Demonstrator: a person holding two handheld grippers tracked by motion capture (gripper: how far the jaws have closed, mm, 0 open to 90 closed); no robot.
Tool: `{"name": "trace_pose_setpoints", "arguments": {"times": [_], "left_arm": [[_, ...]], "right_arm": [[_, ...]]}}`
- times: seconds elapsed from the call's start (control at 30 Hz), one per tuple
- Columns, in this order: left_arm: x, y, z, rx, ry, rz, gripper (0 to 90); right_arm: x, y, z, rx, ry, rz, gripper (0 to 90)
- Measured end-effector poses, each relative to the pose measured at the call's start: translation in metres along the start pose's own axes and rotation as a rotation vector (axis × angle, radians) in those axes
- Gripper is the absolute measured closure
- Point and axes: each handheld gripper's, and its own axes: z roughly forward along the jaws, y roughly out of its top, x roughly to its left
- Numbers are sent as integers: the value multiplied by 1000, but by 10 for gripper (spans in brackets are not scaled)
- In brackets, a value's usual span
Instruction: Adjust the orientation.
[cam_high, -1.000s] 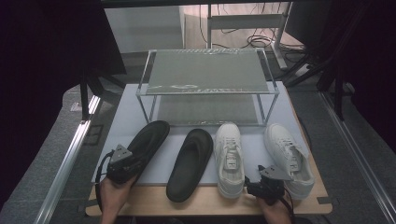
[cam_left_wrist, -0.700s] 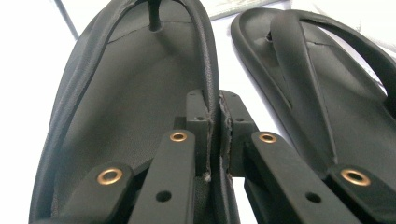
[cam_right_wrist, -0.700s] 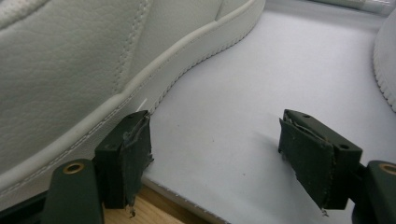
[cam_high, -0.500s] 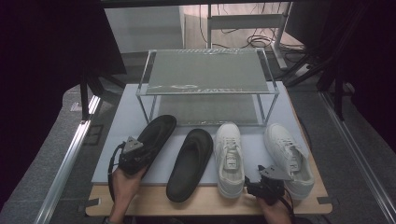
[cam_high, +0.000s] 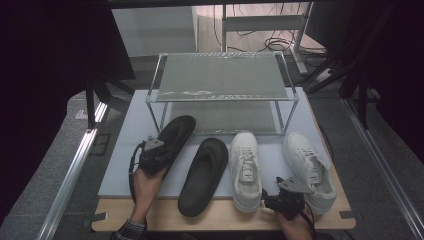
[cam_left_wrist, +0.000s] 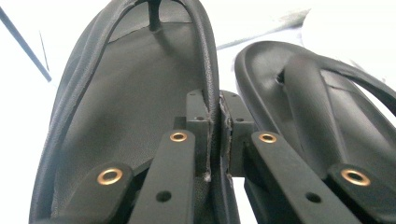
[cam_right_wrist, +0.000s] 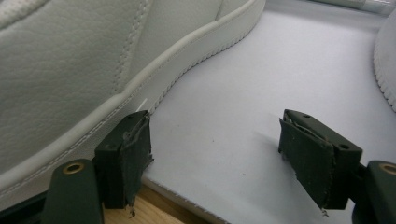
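Note:
Two black sandals and two white sneakers lie in a row on a pale mat (cam_high: 125, 160). My left gripper (cam_high: 158, 151) is shut on the rim of the left black sandal (cam_high: 176, 131), whose toe points at the rack. In the left gripper view the jaws (cam_left_wrist: 215, 112) pinch that sandal's side edge (cam_left_wrist: 140, 93), and the other black sandal (cam_left_wrist: 322, 112) lies to the right. My right gripper (cam_high: 283, 187) stands open at the front, low between the two sneakers (cam_high: 245, 167) (cam_high: 306, 165). Its left pad (cam_right_wrist: 133, 149) is beside the left sneaker's sole (cam_right_wrist: 70, 79), with nothing between the jaws.
A two-level rack with a clear frame (cam_high: 220, 75) stands behind the shoes, its lower shelf (cam_high: 225, 117) just past the sandal's toe. The mat rests on a wooden board (cam_high: 220, 216). Metal rails (cam_high: 75, 165) run along both table sides, and cables lie on the floor beyond.
My left gripper has carried the left black sandal away from me and to the right, toward the rack. The right gripper, the other sandal and the sneakers have not moved.

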Motion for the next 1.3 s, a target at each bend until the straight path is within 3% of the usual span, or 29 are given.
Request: {"name": "trace_pose_setpoints", "arguments": {"times": [0.4, 0.77, 1.0, 1.3], "left_arm": [[-1, 19, 28, -6, 48, -3, 835], [5, 27, 53, 5, 82, -43, 835], [6, 34, 66, 16, 127, -34, 834], [4, 35, 81, 48, 118, -42, 821]], "right_arm": [[0, 0, 0, 0, 0, 0, 251], [0, 0, 0, 0, 1, 0, 251], [0, 0, 0, 0, 1, -2, 251], [0, 0, 0, -3, 2, -1, 250]]}}
